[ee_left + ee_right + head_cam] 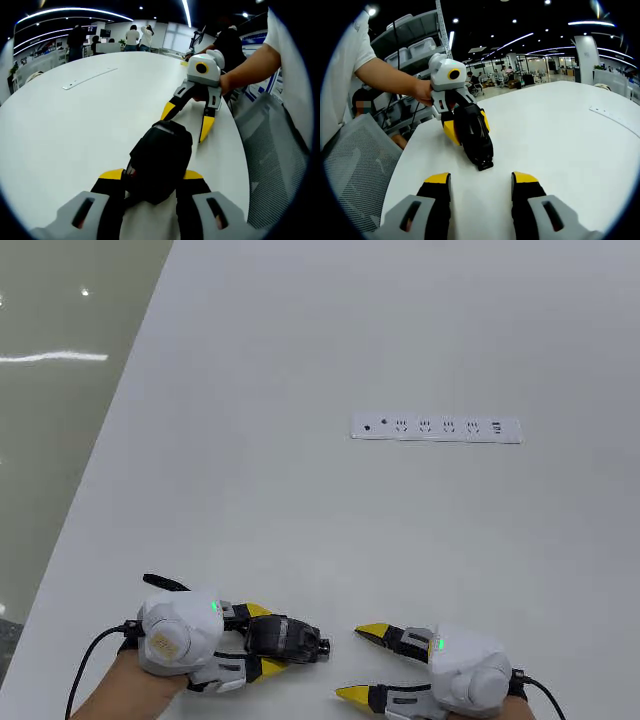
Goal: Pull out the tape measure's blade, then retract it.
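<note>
— Black plastic between yellow pads; that is the tape measure [285, 638], and the left gripper [270, 638] has it clamped from both sides, at the near edge of the white table [300, 490].

— How firm does the clamp look?

— In the left gripper view the jaws are narrowed right onto the case, one pad against each flank; the body bulges up and forward between them, past the tips.

— And the other claw?

— The right gripper [362, 663] stands wide, jaws well parted and nothing between them; in its own view bare tabletop shows in the gap.

— Does it touch the tape?

— No; the two claws point at each other, tip to tip, and the case's narrow end faces the right one, near it but apart; a strip of table lies between.

— Is the case resting on the table?

— From the right gripper view its lower end sits at the surface; whether it bears on it I cannot tell.

— Anything else on the table?

— A white power strip [436, 427], flat and well away toward the far side; a dark cable [85, 670] trails from the left gripper's rear; a grey mesh chair [355, 165] stands beside the table edge.
</note>
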Demonstrator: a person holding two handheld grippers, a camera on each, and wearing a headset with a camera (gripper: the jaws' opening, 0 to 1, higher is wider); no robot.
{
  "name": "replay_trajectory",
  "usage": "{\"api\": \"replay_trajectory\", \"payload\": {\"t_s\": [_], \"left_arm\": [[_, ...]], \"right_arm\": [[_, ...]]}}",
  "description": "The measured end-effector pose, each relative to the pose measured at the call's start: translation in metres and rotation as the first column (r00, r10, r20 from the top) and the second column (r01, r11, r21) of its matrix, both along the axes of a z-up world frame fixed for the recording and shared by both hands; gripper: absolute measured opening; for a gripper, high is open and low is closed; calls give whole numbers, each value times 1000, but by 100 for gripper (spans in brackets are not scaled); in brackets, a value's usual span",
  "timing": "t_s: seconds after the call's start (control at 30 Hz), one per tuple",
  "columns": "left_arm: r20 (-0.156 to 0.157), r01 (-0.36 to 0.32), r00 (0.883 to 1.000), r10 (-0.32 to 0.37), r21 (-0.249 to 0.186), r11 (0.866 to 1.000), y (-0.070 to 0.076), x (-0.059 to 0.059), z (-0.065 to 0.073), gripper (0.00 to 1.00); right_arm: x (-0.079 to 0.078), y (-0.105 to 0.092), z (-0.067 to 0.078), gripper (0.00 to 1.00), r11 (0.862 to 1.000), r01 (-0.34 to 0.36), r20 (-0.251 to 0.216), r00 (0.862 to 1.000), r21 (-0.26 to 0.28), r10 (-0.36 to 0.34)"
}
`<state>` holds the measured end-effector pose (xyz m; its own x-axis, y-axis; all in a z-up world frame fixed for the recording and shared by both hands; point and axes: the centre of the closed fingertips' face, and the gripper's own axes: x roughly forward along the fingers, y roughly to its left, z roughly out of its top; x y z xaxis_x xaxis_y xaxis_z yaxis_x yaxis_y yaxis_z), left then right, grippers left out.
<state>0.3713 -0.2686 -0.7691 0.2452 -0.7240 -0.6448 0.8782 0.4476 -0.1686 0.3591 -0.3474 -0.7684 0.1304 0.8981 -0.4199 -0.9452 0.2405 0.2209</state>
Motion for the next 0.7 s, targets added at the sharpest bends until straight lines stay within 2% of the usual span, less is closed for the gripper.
{"api": "replay_trajectory", "payload": {"t_s": [0.13, 0.3, 0.4, 0.47, 0.63, 0.67, 0.7], "left_arm": [[2, 0, 1000, 0, 0, 1000, 0, 0, 0, 36], [1, -3, 1000, 3, 11, 1000, 0, 0, 0, 36], [-3, -11, 1000, 11, 10, 1000, 1, 0, -1, 37], [-3, -13, 1000, 13, 11, 1000, 2, 0, -1, 36], [-5, -13, 1000, 13, 14, 1000, 2, 0, -1, 36], [-4, -13, 1000, 13, 16, 1000, 2, 0, -1, 36], [-4, -12, 1000, 12, 16, 1000, 2, 0, -1, 36]], "right_arm": [[0, 1, 0, 49, 1000, -4, 7, 1000, 3, 4], [1, 7, -1, 47, 999, -42, 55, 998, 6, 41], [1, 12, -2, 45, 998, -60, 61, 996, 11, 60], [-1, 15, -4, 44, 995, -96, 91, 991, -2, 96], [2, 16, -6, 42, 994, -107, 93, 990, 4, 106], [3, 16, -7, 40, 993, -115, 113, 987, 0, 114], [3, 16, -9, 38, 993, -120, 111, 987, -9, 120]]}}
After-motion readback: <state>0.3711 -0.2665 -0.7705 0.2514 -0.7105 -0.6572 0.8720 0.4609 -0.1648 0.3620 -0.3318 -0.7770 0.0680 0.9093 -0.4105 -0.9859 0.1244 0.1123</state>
